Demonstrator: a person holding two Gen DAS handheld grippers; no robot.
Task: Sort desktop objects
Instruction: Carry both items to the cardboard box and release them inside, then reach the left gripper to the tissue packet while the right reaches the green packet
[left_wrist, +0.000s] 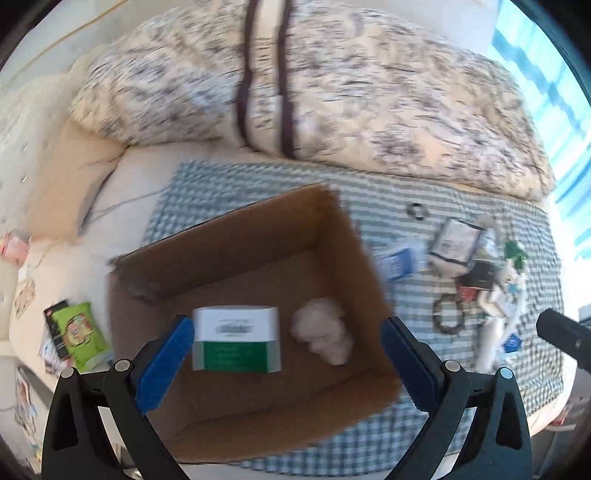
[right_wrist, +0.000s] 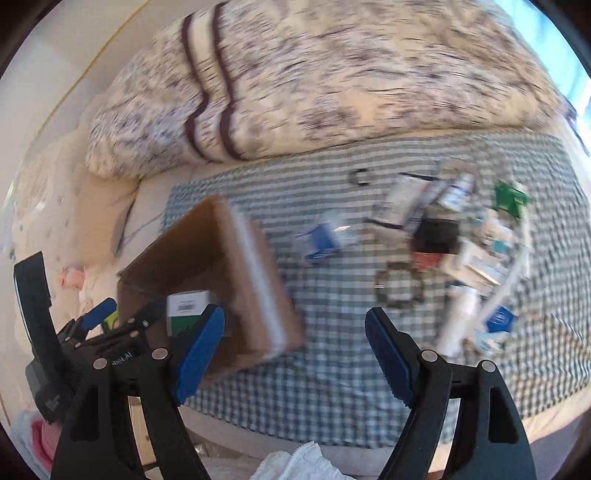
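My left tool (left_wrist: 286, 363) hangs spread wide and empty over the cardboard box (left_wrist: 236, 254); inside lie a green-and-white carton (left_wrist: 236, 338) and a pale fluffy lump (left_wrist: 325, 334); my right tool (right_wrist: 295, 354) gapes empty above the checked cloth (right_wrist: 314, 387); farther toward the cloth's right edge sits the jumbled pile (right_wrist: 454, 236); the patterned quilt (right_wrist: 332, 74) lies beyond.

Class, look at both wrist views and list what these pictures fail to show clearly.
- Print on the green and white box in the cardboard box: left wrist view, motion blur.
- The pale lump beside it: same view, too blurred to identify.
- The pile of small items on the checked cloth: right wrist view, blurred and overlapping.
- Inside of the cardboard box: right wrist view, hidden by its near wall and the left gripper.
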